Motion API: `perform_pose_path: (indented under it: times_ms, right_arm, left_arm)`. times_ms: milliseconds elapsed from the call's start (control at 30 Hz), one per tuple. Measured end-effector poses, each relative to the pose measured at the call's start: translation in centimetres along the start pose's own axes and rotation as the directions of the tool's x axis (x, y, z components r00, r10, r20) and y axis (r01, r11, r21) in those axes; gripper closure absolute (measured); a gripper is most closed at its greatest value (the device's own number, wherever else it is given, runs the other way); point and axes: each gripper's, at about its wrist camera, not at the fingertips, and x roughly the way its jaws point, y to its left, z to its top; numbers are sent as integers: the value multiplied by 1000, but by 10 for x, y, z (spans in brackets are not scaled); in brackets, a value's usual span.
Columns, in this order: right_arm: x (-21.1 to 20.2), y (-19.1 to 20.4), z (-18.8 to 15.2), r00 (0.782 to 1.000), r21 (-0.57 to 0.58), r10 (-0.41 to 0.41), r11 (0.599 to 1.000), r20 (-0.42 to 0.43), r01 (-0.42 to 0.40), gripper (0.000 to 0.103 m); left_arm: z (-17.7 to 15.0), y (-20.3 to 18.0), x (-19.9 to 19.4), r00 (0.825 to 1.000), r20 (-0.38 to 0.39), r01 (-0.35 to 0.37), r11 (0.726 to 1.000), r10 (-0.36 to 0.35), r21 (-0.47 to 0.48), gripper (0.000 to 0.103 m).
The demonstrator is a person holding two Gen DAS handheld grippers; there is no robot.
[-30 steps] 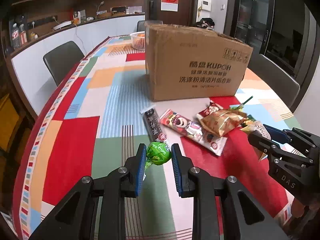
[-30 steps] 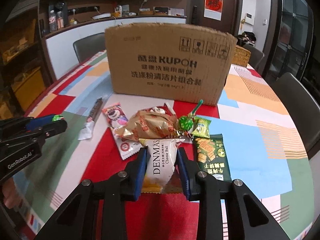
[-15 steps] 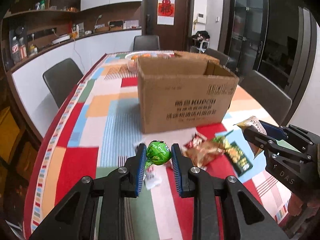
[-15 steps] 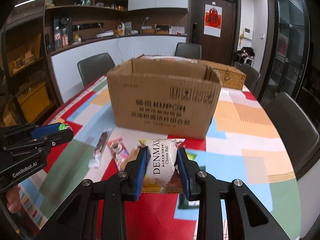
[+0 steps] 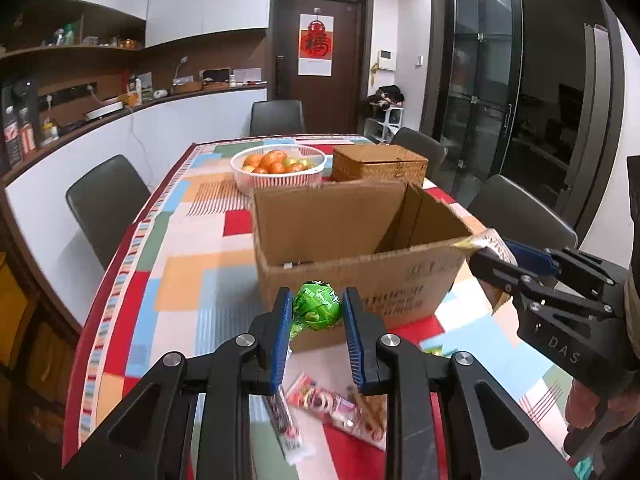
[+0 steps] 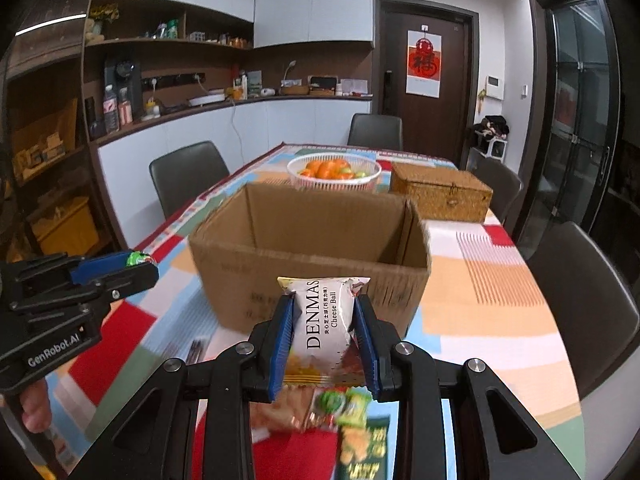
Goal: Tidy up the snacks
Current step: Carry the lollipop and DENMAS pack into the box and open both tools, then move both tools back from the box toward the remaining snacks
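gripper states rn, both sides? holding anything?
Left gripper: closed on the green lollipop.
Right gripper: closed on the Denmas cheese ball packet.

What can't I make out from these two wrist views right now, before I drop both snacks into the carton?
- Floor of the open brown cardboard box: hidden by its near wall in both views, so its contents are unknown.
- Print on the box front: motion-blurred in both views.
- Snack packets left on the table: blurred, partly covered by the right gripper holding the white DENMAS cheese ball bag.
- Round green-wrapped candy in the left gripper: its lower end hidden behind the fingers.
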Motion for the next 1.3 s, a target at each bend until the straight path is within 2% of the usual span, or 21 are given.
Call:
perform_pose_path:
  times_ms: [133,333,467,600,733,900,967,1000,1033,1067,1100,1167,1300]
  right_arm:
    - [7,-9,21,999,-2,-10,1000,32,10,71]
    - [27,-23,49,1000,28,1,1000,25,-2,71]
    - [43,-28,66,1000,31,23,999,10,-23,71]
    - [61,-28,79,1000,17,9,1000,1,-9,71]
    - [83,-32,87,998,27,21,999,-55,-20,71]
    - [109,-40,91,990,71,51,997,-133,-42,71]
    - [116,-41,93,988,74,58,996,-146,-47,71]
    - [117,-41,92,988,75,55,996,-143,-45,68]
    - [117,-41,91,989,70,47,997,-140,-37,63]
    - [116,-42,90,990,65,34,998,-139,-25,50]
    - [112,-42,89,992,63,19,998,-122,-11,46]
    - [99,-40,84,997,41,-16,999,-78,19,46]
    - [76,-37,75,999,14,-32,999,-42,32,46]
  left_arm:
    - [24,0,13,1000,12,16,1000,-16,7,77]
    - [61,-1,32,999,18,34,999,-34,32,77]
    - [79,2,46,999,2,48,998,-48,29,77]
    - [95,6,69,998,-37,55,998,-54,20,77]
    - [102,11,91,995,-77,66,998,-66,-14,77]
    - [104,9,112,992,-119,47,999,-48,-7,77]
    - [103,9,115,992,-125,28,1000,-28,-5,69]
    - [103,9,115,992,-126,5,1000,-5,-6,54]
    - [102,9,112,993,-117,-3,1000,2,-7,48]
    - [100,9,108,995,-103,-6,1000,5,-2,48]
    - [96,7,101,996,-90,-7,1000,9,15,48]
    - [90,4,92,997,-78,-18,999,21,37,46]
    - [73,-4,67,999,-36,-17,998,19,64,41]
